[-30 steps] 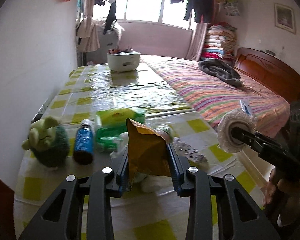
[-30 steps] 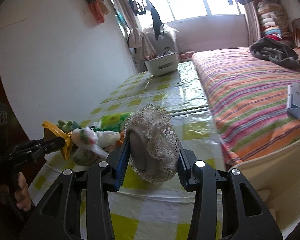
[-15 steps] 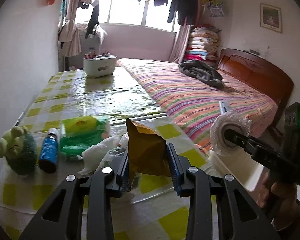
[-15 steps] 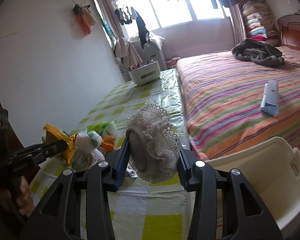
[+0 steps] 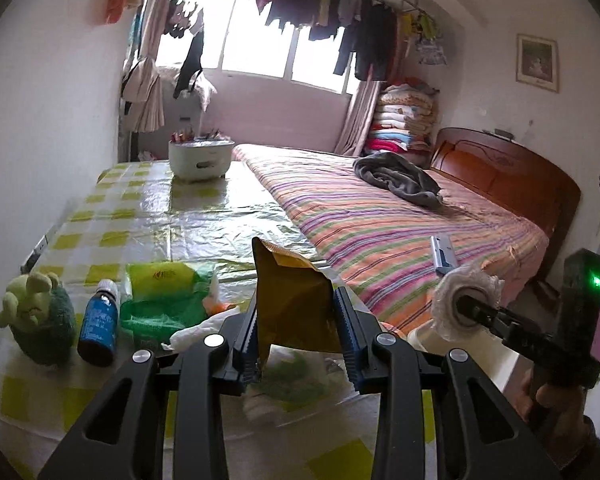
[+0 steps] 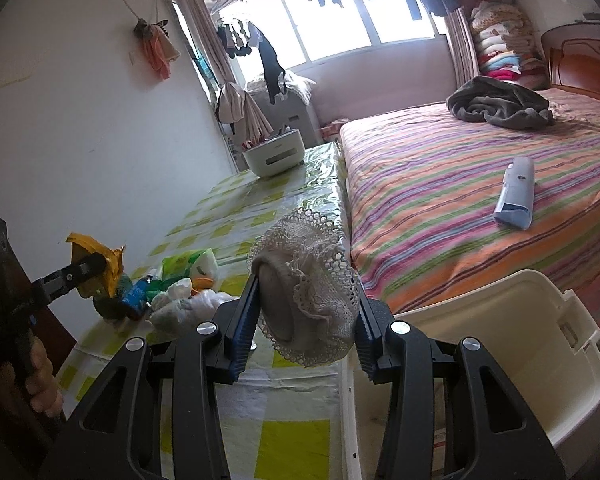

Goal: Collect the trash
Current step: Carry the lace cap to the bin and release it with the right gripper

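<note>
My left gripper [image 5: 298,334] is shut on a crumpled yellow-brown wrapper [image 5: 294,300], held above the checked table [image 5: 112,236]; the same wrapper [image 6: 96,260] shows at the left of the right wrist view. My right gripper [image 6: 304,320] is shut on a grey round object with a white lace trim [image 6: 306,284], also seen as the lace-trimmed object [image 5: 466,300] at the right of the left wrist view. A cream plastic bin [image 6: 496,344] stands open just right of the right gripper, beside the table's edge. Crumpled white tissues [image 5: 204,328] and a green packet [image 5: 160,292] lie on the table.
A blue bottle [image 5: 98,328] and a green plush toy [image 5: 40,320] stand at the table's left. A white container [image 5: 200,158] sits at the far end. The striped bed [image 6: 480,200] carries a grey blanket [image 6: 500,104] and a blue-white tube [image 6: 516,194].
Both grippers have swung to the right with their loads, away from the table items. The cream bin has come into view beside the right gripper. Neither grip changed.
</note>
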A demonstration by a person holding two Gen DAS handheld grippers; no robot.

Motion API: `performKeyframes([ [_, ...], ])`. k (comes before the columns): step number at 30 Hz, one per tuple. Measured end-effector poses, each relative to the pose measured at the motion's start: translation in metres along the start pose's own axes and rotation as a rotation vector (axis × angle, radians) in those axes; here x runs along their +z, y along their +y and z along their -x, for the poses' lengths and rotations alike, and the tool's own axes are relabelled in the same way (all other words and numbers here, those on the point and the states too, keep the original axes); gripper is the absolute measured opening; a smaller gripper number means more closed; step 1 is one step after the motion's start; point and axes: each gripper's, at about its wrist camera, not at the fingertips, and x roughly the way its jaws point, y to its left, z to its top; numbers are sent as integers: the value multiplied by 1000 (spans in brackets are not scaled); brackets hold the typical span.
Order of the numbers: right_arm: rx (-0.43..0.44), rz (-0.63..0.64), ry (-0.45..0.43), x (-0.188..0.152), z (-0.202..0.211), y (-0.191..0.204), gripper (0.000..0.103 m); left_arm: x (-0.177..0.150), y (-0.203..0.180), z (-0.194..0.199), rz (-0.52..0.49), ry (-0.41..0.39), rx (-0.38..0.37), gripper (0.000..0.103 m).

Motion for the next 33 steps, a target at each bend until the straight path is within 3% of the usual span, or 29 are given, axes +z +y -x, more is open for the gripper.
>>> performKeyframes([
  [17,-57,-10,-41,0,25,-18,41,-12,-59,-14,-94,53,-128,34],
  [33,-227,-15,-91,-10,65,-60,42,-30,-133,-23,-204,112,-267,34],
])
